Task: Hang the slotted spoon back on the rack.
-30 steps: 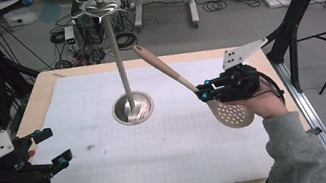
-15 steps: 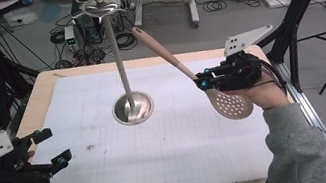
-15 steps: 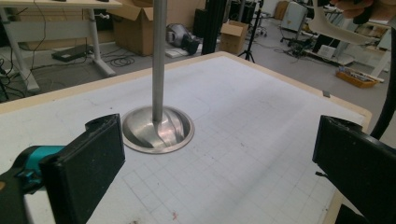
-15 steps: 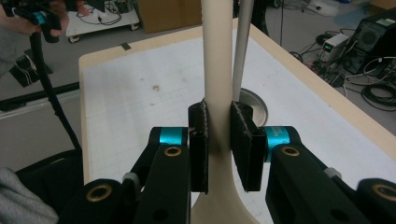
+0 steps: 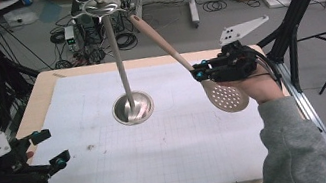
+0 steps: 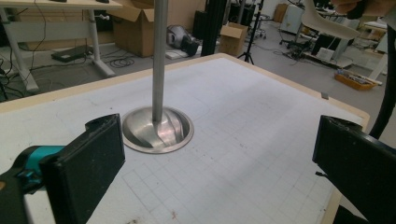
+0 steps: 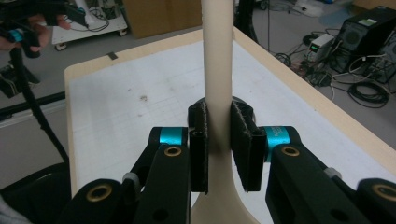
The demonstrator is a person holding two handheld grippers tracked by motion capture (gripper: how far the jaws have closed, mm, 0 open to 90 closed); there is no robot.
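Note:
A beige slotted spoon [image 5: 226,96] is held off the table, my right gripper [image 5: 198,73] shut on the neck of its handle just above the bowl. The handle slants up and left, its tip close to the hooked crown [image 5: 100,4] of a metal utensil stand [image 5: 132,108] at the table's middle. In the right gripper view the jaws pinch the spoon handle [image 7: 217,70] at my right gripper [image 7: 218,136]. My left gripper [image 5: 51,148] rests open at the left edge, nothing between its fingers. The left gripper view looks between my left gripper [image 6: 215,140] jaws toward the stand's base [image 6: 159,130].
The stand rises from a white gridded mat [image 5: 175,145] on a wooden table [image 5: 43,84]. Cables, boxes and electronics lie on the floor beyond the far edge. Black tripod legs [image 5: 291,23] stand by the table's right side.
My right gripper has lifted the spoon and carried it left, so the handle tip now reaches up near the stand's top. The left gripper has stayed put.

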